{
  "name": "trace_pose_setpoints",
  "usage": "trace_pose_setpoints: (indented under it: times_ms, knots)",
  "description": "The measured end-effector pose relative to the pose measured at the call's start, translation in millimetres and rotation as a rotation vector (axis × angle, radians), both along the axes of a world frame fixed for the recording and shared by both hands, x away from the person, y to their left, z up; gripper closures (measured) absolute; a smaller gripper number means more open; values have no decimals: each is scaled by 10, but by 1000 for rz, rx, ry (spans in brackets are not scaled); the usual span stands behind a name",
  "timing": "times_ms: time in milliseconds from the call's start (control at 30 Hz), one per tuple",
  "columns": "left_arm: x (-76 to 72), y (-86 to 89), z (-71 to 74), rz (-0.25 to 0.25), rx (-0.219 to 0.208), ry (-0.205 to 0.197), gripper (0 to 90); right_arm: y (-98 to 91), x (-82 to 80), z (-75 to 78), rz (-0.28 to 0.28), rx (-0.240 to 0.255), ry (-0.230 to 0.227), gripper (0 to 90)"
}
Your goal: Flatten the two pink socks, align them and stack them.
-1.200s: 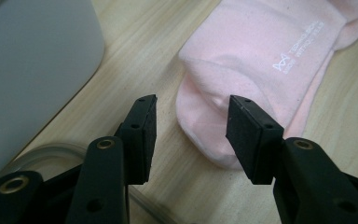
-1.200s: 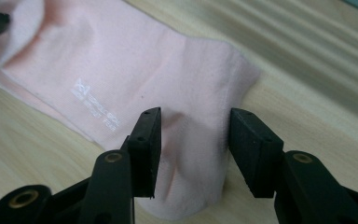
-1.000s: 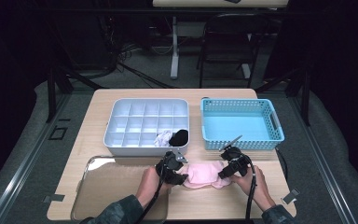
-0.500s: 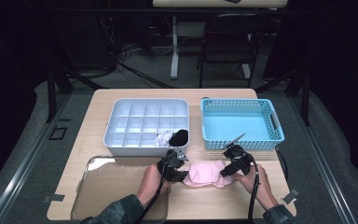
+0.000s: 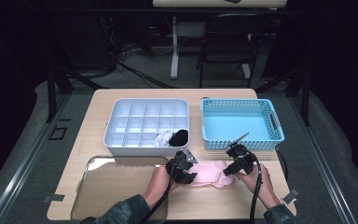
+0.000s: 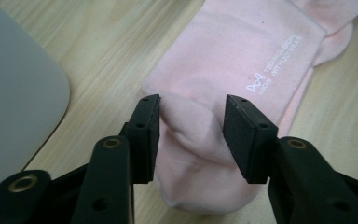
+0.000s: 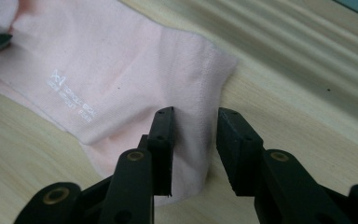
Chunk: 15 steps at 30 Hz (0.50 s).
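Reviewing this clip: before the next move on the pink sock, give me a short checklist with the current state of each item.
1. Left gripper over the pink sock: ok, a raised fold of fabric sits between its jaws, which have just been closing.
2. Left jaws pressing on that fold: cannot tell.
3. Right gripper at the sock's opposite end: ok, the hemmed edge lies between its jaws, which have just been closing; a gap shows, so not gripped yet.
4. Sock lying on the table: ok, flat on the wood beside the metal tray.
5. White divided box: ok, most compartments free.
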<state>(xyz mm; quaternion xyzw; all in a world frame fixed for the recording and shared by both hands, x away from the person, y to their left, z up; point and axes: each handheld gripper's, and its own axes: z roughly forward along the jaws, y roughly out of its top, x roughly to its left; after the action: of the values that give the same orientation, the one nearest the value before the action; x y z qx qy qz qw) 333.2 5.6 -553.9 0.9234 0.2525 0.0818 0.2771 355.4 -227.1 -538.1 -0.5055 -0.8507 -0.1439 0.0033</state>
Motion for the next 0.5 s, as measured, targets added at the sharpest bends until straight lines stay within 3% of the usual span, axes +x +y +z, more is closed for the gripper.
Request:
trace_pose_setpoints:
  times_ms: [267, 333, 500]
  knots:
    - [-9, -1, -56, -14, 7, -11, 764, 51, -26, 1, 12, -36, -29, 788]
    - [-5, 6, -56, -21, 3, -7, 793, 51, -29, 10, 13, -18, -32, 809]
    - [9, 26, -55, -19, -16, -1, 825, 47, -33, 42, 19, -29, -37, 835]
